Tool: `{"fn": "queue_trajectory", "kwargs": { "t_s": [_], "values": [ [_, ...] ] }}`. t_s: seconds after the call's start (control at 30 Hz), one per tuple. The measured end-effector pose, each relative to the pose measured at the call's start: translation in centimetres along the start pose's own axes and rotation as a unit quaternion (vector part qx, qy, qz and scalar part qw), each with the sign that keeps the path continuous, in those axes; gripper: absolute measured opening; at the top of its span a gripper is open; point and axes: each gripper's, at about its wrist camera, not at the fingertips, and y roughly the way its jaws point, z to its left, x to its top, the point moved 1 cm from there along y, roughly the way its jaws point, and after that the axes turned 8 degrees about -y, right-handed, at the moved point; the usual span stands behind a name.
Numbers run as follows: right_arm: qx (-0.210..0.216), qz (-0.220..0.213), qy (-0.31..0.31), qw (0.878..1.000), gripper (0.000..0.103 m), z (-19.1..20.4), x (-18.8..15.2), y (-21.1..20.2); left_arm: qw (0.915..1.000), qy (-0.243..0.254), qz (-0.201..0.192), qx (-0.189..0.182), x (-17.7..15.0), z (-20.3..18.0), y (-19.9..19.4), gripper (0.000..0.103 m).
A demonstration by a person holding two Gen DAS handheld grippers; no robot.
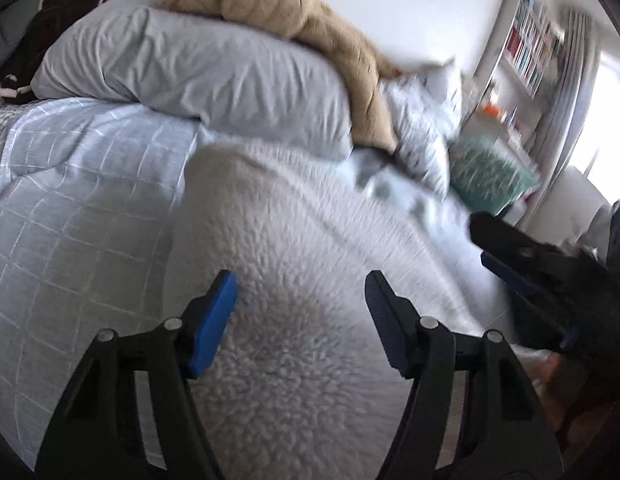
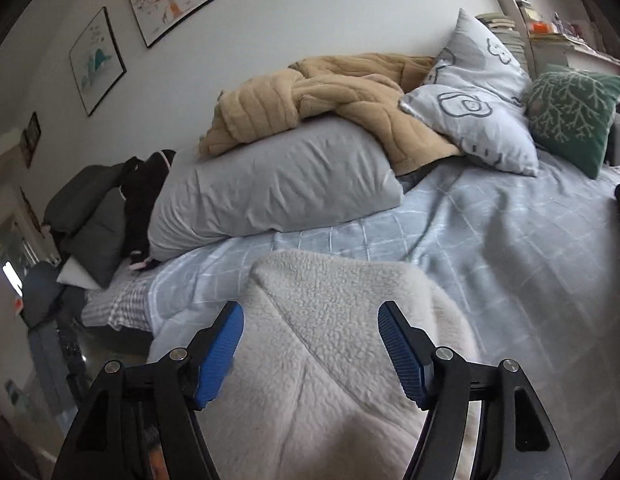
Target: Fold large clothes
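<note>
A white fleece garment lies folded on the bed's light blue checked cover, with one rounded corner toward the pillows. My left gripper hovers over it, open, its blue pads apart and bare. My right gripper is also open above the fleece, and nothing sits between its pads. The left wrist view shows the right gripper blurred at the fleece's right edge.
A grey pillow lies behind the fleece with a tan blanket heaped on it. A patterned pillow and a green cushion stand at the right. A dark garment sits left of the pillow. Bookshelves line the far right.
</note>
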Motion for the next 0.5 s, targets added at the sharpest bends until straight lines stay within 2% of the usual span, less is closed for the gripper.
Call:
{"fn": "queue_trajectory", "kwargs": {
  "t_s": [0.07, 0.13, 0.23, 0.33, 0.5],
  "values": [
    [-0.045, 0.034, -0.005, 0.998, 0.071, -1.7, -1.9, 2.2, 0.9995, 0.018, -0.006, 0.024, -0.6, -0.4, 0.5, 0.068],
    [-0.065, 0.071, 0.0, 0.995, 0.071, -3.2, -3.5, 4.2, 0.998, 0.046, -0.008, 0.041, -1.5, -1.0, 0.8, 0.068],
    [-0.063, 0.076, -0.007, 0.995, 0.071, -4.3, -5.4, 4.9, 0.9935, 0.091, -0.013, 0.066, -2.8, -2.0, 1.4, 0.069],
    [-0.062, 0.076, -0.023, 0.995, 0.071, -4.6, -6.0, 5.2, 0.9904, 0.113, -0.017, 0.079, -3.4, -2.6, 1.9, 0.073],
    [-0.025, 0.102, 0.037, 0.994, 0.076, -7.1, -6.8, 6.7, 0.9913, 0.11, -0.016, 0.07, -3.6, -2.1, 2.4, 0.073]
  ]
}}
